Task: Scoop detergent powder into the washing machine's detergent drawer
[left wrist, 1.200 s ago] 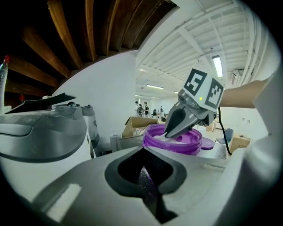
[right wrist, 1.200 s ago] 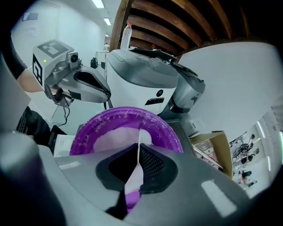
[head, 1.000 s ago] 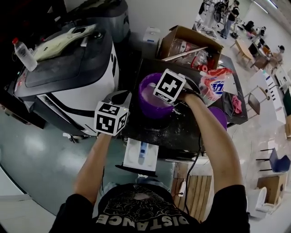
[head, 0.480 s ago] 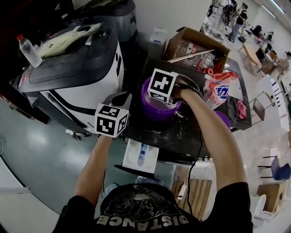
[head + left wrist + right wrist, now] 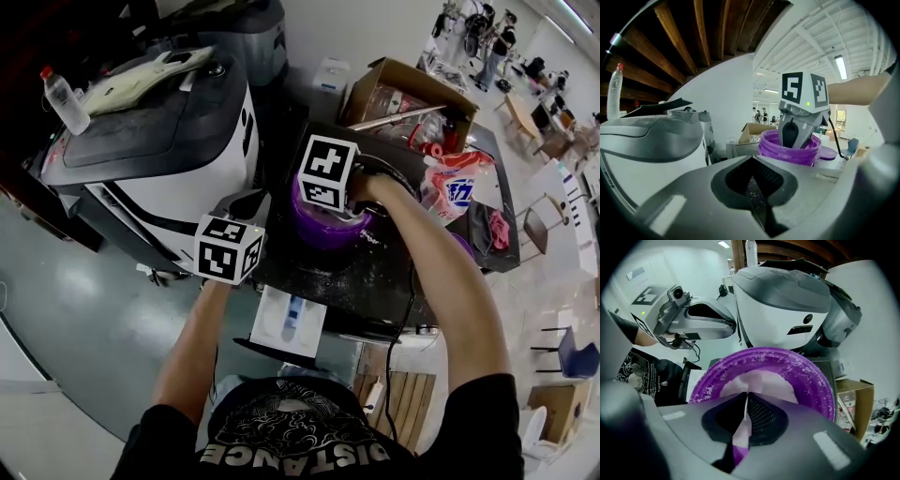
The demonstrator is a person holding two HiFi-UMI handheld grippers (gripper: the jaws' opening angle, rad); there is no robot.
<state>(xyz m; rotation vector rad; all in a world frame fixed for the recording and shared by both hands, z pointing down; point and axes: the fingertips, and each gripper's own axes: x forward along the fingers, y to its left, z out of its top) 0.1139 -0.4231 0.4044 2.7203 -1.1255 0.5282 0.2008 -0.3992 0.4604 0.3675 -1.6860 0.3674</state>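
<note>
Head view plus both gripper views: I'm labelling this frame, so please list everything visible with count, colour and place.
tub: one, purple, on the table, pale powder inside.
table: one, black, dusted with powder.
washing machine: one, white and grey, left of the table.
detergent drawer: one, white, at the table's near side.
bottle: one, clear with red cap, on the machine.
cardboard box: one, brown, beyond the tub.
bag: one, red, white and blue, right of the tub.
thin strip: one, white, pinched by the right jaws.
left gripper: grey, jaws together, empty, beside the tub.
right gripper: grey, over the tub.
</note>
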